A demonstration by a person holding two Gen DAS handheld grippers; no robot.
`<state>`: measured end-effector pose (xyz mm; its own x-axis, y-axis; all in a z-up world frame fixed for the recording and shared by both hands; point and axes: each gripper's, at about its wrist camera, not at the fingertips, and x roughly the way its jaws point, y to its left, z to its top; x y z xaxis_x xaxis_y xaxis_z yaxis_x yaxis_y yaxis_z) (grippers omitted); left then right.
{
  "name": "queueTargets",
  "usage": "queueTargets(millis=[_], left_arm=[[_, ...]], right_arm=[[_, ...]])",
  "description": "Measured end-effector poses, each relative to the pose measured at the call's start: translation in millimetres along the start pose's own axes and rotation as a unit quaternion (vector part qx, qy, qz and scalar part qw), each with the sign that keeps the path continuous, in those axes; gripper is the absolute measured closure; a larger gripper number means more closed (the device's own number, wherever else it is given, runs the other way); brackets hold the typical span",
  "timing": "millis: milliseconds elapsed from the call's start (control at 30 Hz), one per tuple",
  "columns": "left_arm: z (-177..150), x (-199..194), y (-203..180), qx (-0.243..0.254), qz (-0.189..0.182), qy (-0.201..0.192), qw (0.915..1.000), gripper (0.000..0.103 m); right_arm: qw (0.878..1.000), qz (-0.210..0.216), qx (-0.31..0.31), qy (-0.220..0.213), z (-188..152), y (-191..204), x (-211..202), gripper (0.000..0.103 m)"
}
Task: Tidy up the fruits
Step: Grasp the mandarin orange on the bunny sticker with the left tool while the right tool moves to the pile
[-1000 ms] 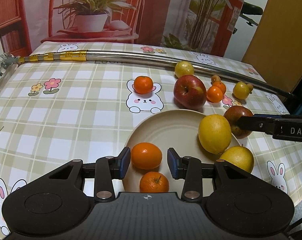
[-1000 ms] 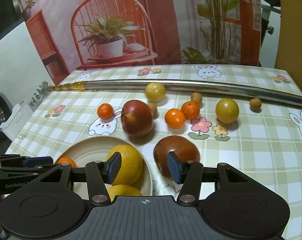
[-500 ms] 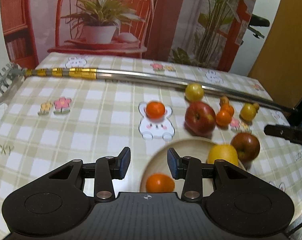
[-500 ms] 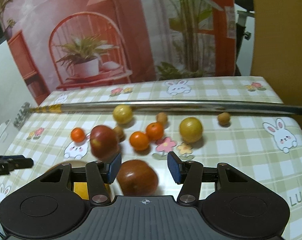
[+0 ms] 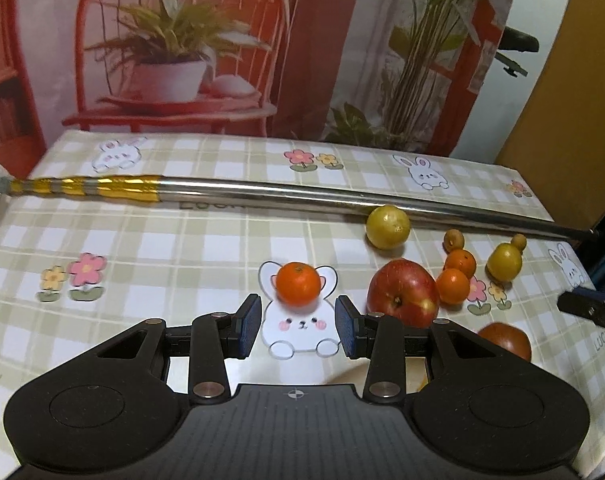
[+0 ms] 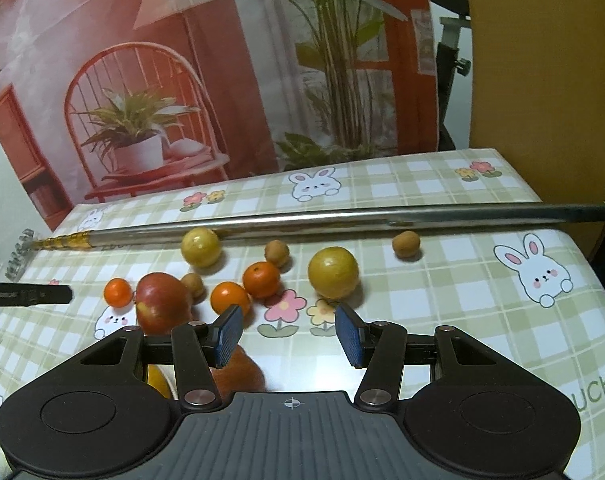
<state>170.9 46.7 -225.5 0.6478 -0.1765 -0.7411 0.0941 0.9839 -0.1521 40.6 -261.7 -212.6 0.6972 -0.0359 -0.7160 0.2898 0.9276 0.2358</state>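
Fruits are scattered over the far half of the counter (image 5: 150, 240), most of them in a loose cluster just in front of a long metal pole (image 5: 262, 192). We judge rolling to be the main risk: every piece is round and sits loose on a smooth cloth, so a tool that comes in off-centre or closes too fast could nudge one toward the edge or into its neighbours.

Our left tool (image 5: 298, 326) hangs released and empty, its blue pads apart, with a small orange (image 5: 297, 283) just beyond the gap on a printed rabbit. That orange stands alone, so it looks like the safest pick. The big red apple (image 5: 402, 294) beside it is wide; we think the pads might slip on its waxy skin.

Our right tool (image 6: 288, 334) is also spread wide and holds nothing. Ahead of it lie two more oranges (image 6: 261, 279), close together and perhaps touching, a larger yellow fruit (image 6: 333, 273), a second yellow one (image 6: 201, 247) against the pole, and three small brown fruits (image 6: 406, 244). Grabbing one of the paired oranges could shove the other. Another reddish fruit (image 6: 238, 372) sits half hidden under the right tool, where a downward move could strike it.
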Motion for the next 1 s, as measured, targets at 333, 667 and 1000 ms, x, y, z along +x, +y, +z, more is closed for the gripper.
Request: queueTargets(millis=[333,667,1000], left_arm=[[15.3,63.9,-1.7,-0.010,0.012,0.034,0.9993,0.060],[12.6,89.1,-2.3,-0.004,0.014,0.056,0.9983,0.062],[9.6,75.1,-0.8,0.009,0.011,0.040,0.9991,0.064]], right_arm=[[1.000,-0.008,0.017,0.009,-1.5,-18.2,12.3,0.054],[0.999,-0.011,0.027,0.017,-1.5,-27.8,25.2,0.054],[1.000,-0.023,0.008,0.002,-2.4,-29.5,36.4,0.054]])
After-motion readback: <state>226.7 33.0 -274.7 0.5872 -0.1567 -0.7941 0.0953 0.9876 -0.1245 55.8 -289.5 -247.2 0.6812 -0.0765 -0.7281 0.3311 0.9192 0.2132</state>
